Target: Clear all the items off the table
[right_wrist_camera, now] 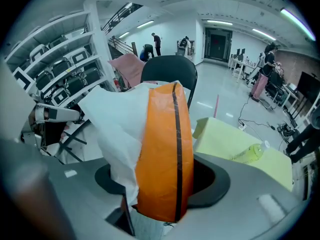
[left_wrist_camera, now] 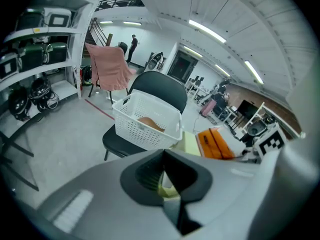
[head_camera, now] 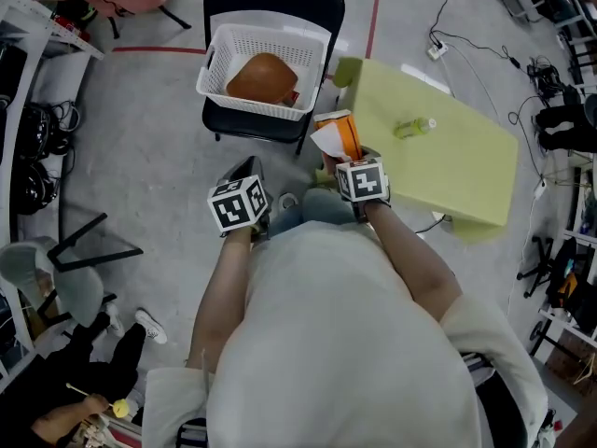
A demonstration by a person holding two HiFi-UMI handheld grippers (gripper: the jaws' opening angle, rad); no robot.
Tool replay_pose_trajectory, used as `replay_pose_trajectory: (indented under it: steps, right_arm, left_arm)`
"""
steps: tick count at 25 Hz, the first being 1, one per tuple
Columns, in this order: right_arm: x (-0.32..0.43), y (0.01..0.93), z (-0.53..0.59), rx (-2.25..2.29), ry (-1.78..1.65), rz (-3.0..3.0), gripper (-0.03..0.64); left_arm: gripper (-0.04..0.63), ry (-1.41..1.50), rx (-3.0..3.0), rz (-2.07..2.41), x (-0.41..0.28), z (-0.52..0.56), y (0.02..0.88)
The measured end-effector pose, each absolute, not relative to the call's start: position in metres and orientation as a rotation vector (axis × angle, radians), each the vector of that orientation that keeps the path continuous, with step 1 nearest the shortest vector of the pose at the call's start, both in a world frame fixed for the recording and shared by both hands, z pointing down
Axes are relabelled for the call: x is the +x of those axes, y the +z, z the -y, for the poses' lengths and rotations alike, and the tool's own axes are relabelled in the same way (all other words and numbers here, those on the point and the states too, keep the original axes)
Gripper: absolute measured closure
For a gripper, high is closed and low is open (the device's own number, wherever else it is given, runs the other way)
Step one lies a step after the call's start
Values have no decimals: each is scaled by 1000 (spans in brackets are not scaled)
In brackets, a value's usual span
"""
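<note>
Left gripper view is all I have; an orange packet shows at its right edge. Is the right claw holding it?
Observer: Yes, the right claw is shut on the orange packet.
Operator: What remains on the table?
Observer: One green bottle, lying on its side on the yellow-green table.

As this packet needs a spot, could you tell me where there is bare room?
The table is bare all round the lone bottle, widest toward its right edge. In the basket, the brown item crowds the middle; only strips along the walls are free.
</note>
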State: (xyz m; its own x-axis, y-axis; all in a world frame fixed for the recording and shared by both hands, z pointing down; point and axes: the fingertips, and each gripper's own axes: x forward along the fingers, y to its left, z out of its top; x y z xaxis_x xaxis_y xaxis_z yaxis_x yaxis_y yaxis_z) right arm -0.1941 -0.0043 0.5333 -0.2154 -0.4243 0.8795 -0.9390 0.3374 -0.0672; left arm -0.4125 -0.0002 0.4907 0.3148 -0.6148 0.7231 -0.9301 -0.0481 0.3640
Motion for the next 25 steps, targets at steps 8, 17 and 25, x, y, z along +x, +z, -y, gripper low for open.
replay_pose_trajectory:
  steps: [8, 17, 25]
  right_arm:
    - [-225, 527, 42, 1176, 795, 1858, 321]
    - [-267, 532, 88, 1111, 770, 1912, 321]
    - [-297, 536, 128, 1080, 772, 1913, 321]
  left_arm:
    - [586, 456, 1725, 1450, -435, 16, 488]
    - [586, 431, 1680, 1497, -466, 51, 497]
    - [586, 466, 1681, 1476, -489, 96, 503]
